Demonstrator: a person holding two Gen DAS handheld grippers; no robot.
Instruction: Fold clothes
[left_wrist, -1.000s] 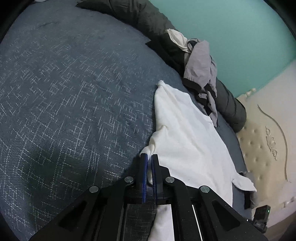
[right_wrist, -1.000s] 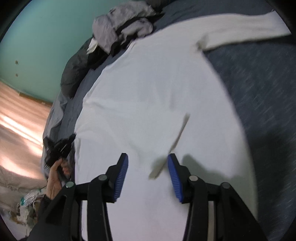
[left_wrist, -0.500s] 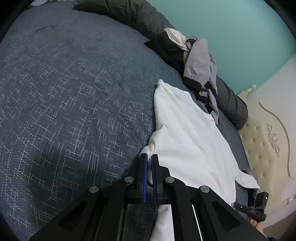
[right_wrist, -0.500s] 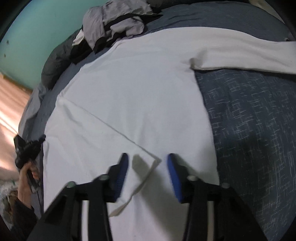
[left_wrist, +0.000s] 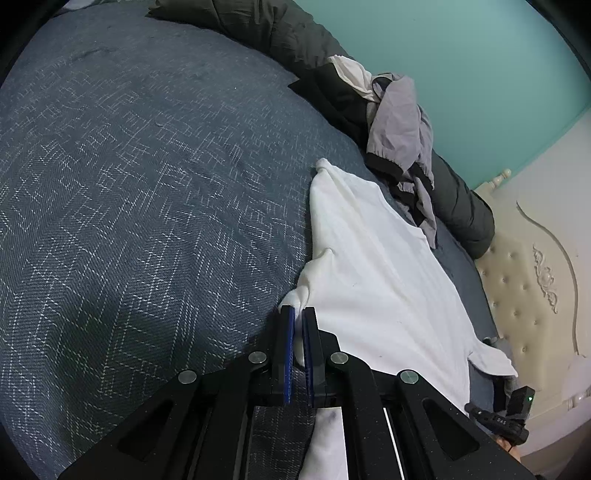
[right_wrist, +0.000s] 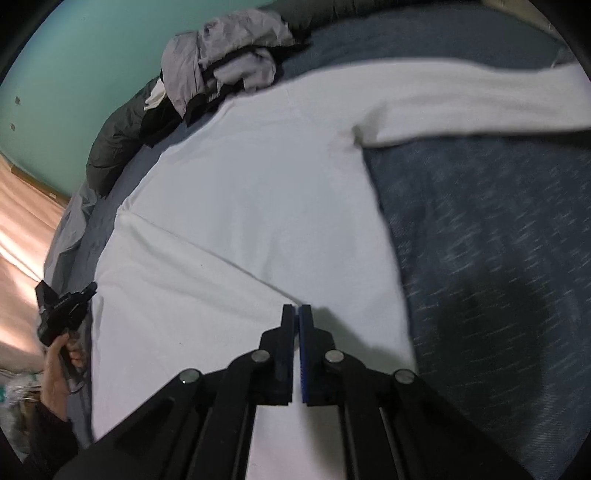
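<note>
Closed fully since a second earlier, when held apart over the cloth: right gripper (right_wrist: 296, 312), now pinching a folded corner of the white long-sleeved top (right_wrist: 258, 192).

Kept clamped throughout on a bunched edge of the same top (left_wrist: 373, 280): left gripper (left_wrist: 297, 314), blue pads together with white cloth between them. Spread flat across the blue-grey woven bedspread (left_wrist: 147, 192), with one sleeve (right_wrist: 480, 103) stretched toward 2 o'clock in the right wrist view. Heaped at 11 o'clock there, a grey and black garment pile (right_wrist: 221, 62) on a dark quilt roll (right_wrist: 110, 155) against the teal wall (right_wrist: 74, 74). Seen at 8 o'clock, a hand (right_wrist: 59, 369) gripping a black handle.
</note>
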